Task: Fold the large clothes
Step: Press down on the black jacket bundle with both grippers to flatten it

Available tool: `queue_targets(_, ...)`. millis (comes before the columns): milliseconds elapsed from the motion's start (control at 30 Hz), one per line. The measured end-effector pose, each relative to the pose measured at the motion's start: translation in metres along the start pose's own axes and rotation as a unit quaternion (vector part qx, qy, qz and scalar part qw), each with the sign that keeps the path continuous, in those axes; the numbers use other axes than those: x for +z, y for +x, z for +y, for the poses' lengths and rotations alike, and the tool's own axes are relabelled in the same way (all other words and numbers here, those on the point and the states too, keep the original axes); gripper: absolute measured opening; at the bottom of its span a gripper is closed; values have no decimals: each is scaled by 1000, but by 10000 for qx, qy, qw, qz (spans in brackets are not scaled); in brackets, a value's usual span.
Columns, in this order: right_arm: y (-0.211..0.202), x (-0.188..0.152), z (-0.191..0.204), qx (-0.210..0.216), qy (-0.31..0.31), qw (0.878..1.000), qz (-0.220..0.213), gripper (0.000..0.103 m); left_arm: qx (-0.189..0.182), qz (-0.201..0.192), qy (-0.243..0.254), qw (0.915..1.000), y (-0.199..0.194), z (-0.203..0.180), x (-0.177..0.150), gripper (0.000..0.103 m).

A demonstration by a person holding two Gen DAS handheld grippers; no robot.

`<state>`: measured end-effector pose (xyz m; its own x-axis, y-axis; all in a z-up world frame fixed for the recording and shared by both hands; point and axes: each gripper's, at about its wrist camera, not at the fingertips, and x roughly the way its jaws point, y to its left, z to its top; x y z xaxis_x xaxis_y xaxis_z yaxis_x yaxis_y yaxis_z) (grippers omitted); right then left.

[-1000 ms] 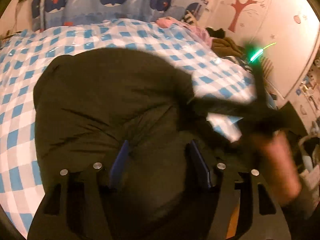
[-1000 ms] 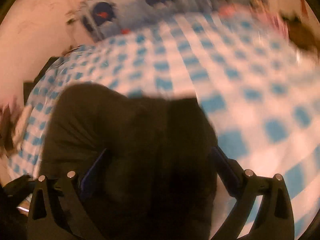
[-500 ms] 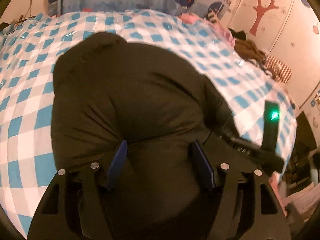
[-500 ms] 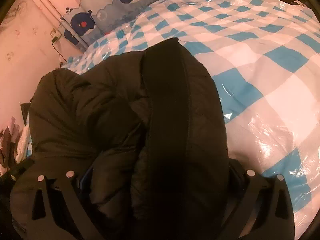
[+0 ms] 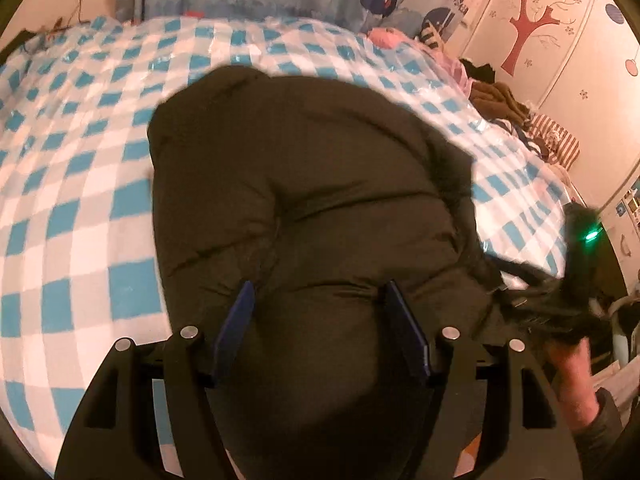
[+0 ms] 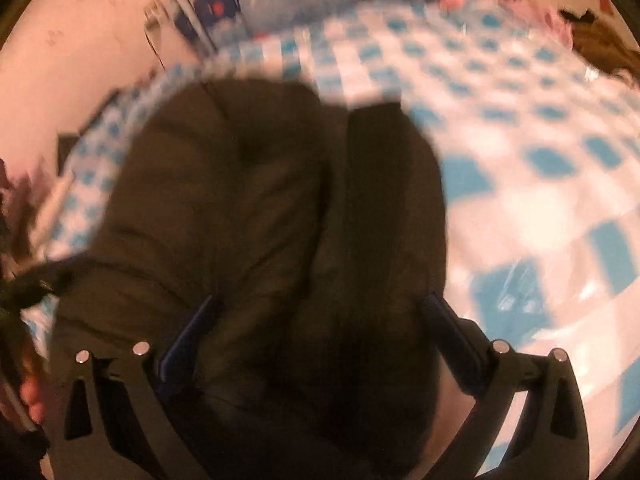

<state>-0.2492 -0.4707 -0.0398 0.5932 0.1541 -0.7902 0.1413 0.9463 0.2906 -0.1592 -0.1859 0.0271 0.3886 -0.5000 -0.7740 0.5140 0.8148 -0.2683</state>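
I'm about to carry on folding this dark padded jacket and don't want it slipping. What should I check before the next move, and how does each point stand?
1. Left gripper has jacket between its jaws: ok.
2. Right gripper has jacket between its jaws: ok.
3. Firmness of both grips: cannot tell.
4. Jacket lies on the checked bed cover, not hanging off: ok.
5. Right view sharp enough to judge: not ok, blurred.
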Motion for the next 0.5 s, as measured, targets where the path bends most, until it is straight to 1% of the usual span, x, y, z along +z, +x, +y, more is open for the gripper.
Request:
queue_targets(67, 16, -10, -2, -54, 20, 10000, 32, 98, 142, 109, 213, 9996, 11, -5, -4, 65)
queue_targets(100, 17, -9, -3, -74, 31, 9999, 85, 98, 200, 158, 281, 9993, 15, -7, -5, 65)
queue_targets(133, 15, -7, -2, -95, 14, 9998, 173, 97, 218, 208, 277, 9992, 15, -6, -6, 65)
queue_targets(167, 11, -4, -2, -76, 19, 9996, 261, 97, 131, 226, 189, 9995, 9, -3, -5, 65)
queue_targets(200, 5, 0, -3, -57, 45, 9996, 283, 97, -4, 186, 38, 9998, -1, 2, -3, 65)
queue_targets(233, -1, 4, -3, -38, 47, 9997, 243, 97, -65, 112, -91, 9999, -11, 8, -2, 65)
queue_targets(300, -29, 16, -3, 45, 49, 9999, -114, 97, -126, -77, -337, 9993, -32, 25, -2, 65)
queue_targets(333, -40, 23, -4, 86, 90, 9996, -262, 97, -195, -153, -592, 9979, -43, 43, -2, 65)
queue_targets(400, -56, 44, -4, 68, 152, 9985, -524, 97, -266, -158, -1113, 9933, -49, 75, -2, 66)
queue_targets(467, -57, 65, 0, 91, 152, 9983, -552, 97, -394, -42, -1734, 9840, -44, 113, -2, 66)
queue_targets(500, -53, 72, 3, 69, 134, 9985, -524, 97, -453, -12, -1881, 9811, -40, 122, -3, 66)
